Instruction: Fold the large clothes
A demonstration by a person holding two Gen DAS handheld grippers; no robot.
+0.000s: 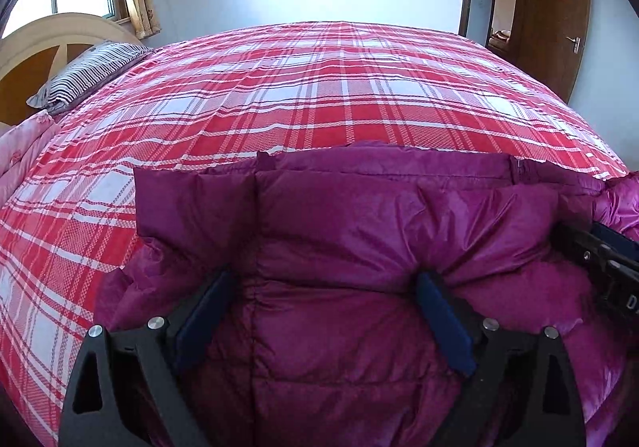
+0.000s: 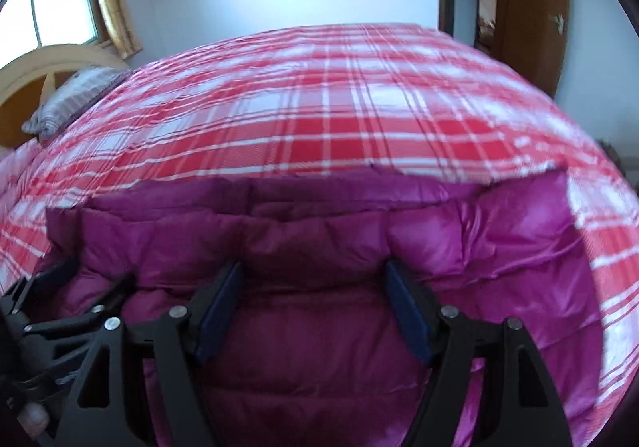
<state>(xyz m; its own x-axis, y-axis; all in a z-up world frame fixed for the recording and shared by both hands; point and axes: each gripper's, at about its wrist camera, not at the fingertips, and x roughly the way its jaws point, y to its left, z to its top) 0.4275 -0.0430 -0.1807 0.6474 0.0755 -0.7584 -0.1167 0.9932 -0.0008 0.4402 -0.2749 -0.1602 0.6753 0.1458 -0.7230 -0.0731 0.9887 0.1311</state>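
**Hand-held grippers spread wide over a purple down jacket**

Both tools hover side by side above the bed (image 1: pixel 319 95), pointing forward across its red-and-white plaid cover toward the far wall. Spread on the near part of that cover lies the quilted purple jacket (image 1: pixel 339 247). Over it, the left hand-held gripper (image 1: pixel 323 287) has its blue-padded fingers wide apart, puffy fabric bulging between them. Likewise, the right hand-held gripper (image 2: pixel 313 279) has its jaws parted above the jacket. A striped pillow (image 1: pixel 84 72) rests by the headboard.
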